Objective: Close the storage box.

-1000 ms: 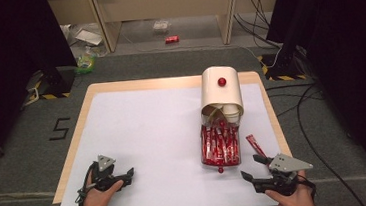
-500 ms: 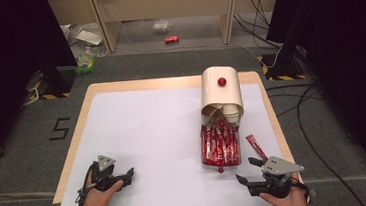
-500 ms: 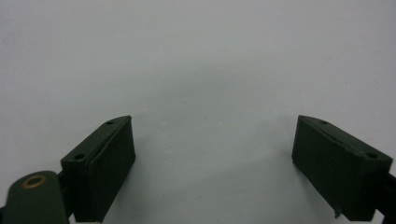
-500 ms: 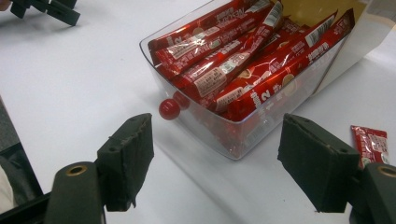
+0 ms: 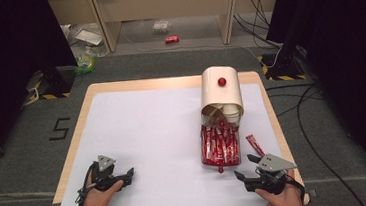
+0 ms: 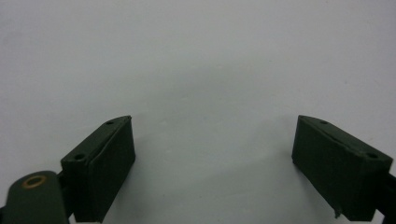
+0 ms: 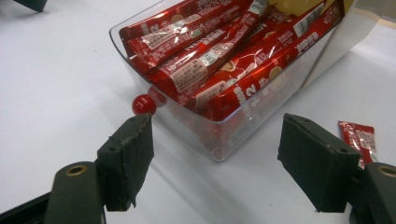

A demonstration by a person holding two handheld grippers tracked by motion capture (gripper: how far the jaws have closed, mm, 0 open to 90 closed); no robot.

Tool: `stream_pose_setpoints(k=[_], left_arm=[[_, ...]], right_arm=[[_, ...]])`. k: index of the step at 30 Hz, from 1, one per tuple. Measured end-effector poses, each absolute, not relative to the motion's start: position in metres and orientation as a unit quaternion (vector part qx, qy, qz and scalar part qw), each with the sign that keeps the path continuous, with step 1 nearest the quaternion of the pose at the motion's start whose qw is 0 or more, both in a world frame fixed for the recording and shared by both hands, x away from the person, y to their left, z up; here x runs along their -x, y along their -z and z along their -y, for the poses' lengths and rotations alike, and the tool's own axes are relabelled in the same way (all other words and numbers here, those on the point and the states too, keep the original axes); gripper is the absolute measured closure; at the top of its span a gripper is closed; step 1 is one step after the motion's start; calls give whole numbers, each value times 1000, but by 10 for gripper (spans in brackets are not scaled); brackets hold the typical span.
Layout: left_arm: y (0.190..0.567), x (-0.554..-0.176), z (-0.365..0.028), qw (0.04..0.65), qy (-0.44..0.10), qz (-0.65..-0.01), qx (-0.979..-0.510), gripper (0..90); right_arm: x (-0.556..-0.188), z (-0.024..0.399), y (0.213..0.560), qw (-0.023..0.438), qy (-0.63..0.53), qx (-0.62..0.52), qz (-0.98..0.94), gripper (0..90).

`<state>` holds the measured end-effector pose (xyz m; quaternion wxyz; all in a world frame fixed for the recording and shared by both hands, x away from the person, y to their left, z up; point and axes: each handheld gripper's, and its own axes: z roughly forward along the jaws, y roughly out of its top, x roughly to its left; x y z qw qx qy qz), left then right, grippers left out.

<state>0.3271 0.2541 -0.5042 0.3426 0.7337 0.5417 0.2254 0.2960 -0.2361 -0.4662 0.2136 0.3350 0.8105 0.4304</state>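
Clear plastic drawer [image 7: 219,126] of red sachets [image 7: 205,60] is sitting before our released right gripper [image 7: 212,161]; we are risking nudging it askew. Left gripper [image 6: 212,163] is resting released.

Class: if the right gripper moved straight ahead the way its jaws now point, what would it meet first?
Most likely the near wall of the clear tray holding red packets. The open right gripper points squarely at it, though the gap is hard to judge.

My left gripper [image 5: 111,178] and right gripper [image 5: 264,177]: black bodies, blocky dark pads [image 7: 127,158] with screw holes, grey triangular top plates, brass-looking pivot eyelets; forearms apparently unsleeved.
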Motion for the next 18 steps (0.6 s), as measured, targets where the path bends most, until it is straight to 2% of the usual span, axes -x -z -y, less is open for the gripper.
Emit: stream_pose_setpoints(k=[8,18], left_arm=[[504,-327,-254,342,-226,-542,-734,122],[504,-327,-254,342,-226,-542,-734,122]], right_arm=[[-299,230,466,236,-421,-330,-811,277],[-310,222,467,234,-414,-327,-817,264]])
